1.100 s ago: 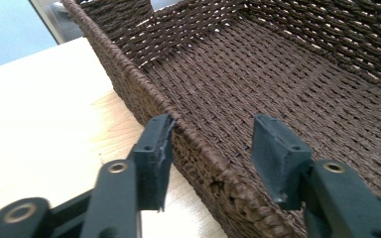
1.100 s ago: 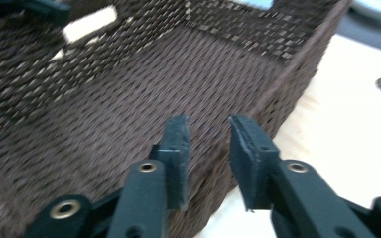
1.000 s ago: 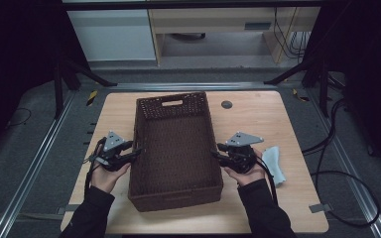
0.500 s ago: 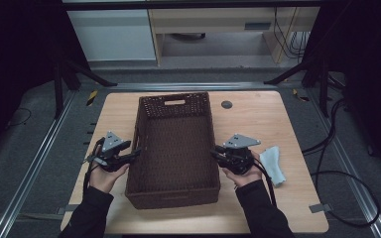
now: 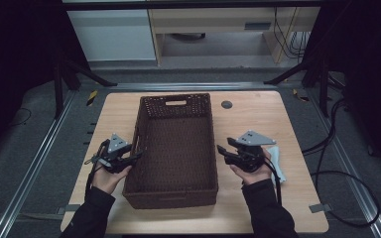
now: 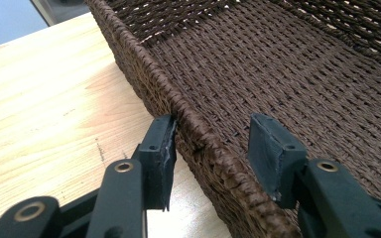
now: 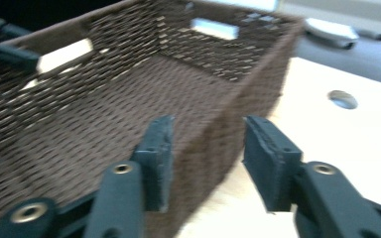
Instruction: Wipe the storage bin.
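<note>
Left gripper (image 6: 211, 144) straddles basket (image 5: 176, 148) left rim, jaws just closed a bit, outer pad touching, inner pad clear, no clamp; right gripper (image 7: 206, 148) straddles right rim, jaws just opened, released

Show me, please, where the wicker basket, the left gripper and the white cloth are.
wicker basket (image 5: 176, 106), high view, far wall.
left gripper (image 5: 135, 155), high view, between its fingertips.
white cloth (image 5: 276, 157), high view, its middle.
</note>
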{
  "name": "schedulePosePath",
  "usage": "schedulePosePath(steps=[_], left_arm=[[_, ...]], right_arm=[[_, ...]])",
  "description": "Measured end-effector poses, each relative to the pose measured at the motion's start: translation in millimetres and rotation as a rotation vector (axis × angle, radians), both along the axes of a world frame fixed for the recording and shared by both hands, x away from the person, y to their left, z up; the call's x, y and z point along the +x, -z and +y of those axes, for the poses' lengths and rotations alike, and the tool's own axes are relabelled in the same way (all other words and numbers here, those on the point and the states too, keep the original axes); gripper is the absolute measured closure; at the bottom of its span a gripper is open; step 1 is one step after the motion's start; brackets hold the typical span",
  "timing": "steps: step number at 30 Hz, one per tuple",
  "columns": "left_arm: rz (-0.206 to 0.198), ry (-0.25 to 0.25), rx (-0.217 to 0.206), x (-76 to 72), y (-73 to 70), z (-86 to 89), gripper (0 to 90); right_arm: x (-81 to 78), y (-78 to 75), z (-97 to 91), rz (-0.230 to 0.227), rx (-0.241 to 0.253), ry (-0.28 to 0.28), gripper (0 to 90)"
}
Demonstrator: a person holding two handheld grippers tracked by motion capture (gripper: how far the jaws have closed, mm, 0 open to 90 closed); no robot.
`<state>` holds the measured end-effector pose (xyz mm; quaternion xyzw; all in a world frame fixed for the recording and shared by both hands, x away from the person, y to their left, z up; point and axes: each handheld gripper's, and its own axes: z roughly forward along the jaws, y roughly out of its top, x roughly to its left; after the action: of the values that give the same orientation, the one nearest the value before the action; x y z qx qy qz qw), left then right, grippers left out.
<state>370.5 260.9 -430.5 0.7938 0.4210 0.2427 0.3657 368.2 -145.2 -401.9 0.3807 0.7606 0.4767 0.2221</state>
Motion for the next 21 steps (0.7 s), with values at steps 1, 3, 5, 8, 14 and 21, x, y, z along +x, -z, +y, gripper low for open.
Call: schedulePosePath(steps=[1, 3, 5, 8, 14, 21], left_arm=[[0.003, -0.001, -0.004, 0.5, 0.2, 0.2, 53.2], [0.017, -0.002, -0.012, 1.5, 0.3, 0.9, 53.1], [0.024, -0.003, -0.016, 1.8, 0.4, 1.1, 52.8], [0.017, -0.005, -0.001, 1.2, 0.1, 0.1, 52.9], [0.005, -0.009, 0.012, 0.2, 0.1, -1.1, 53.5], [0.006, -0.007, 0.006, 0.3, 0.4, -0.5, 53.5]], right_arm=[[0.5, 0.1, -4.2, -0.003, 0.007, 0.017, 45.7], [1.9, 1.4, -15.9, -0.005, 0.014, 0.057, 41.5], [3.3, 3.5, -28.7, -0.008, 0.013, 0.099, 39.8], [3.1, 6.1, -41.7, -0.001, 0.010, 0.134, 38.7], [-0.4, 16.2, -64.1, 0.021, -0.022, 0.174, 37.6], [-5.1, 31.6, -91.0, 0.057, -0.076, 0.233, 38.9]])
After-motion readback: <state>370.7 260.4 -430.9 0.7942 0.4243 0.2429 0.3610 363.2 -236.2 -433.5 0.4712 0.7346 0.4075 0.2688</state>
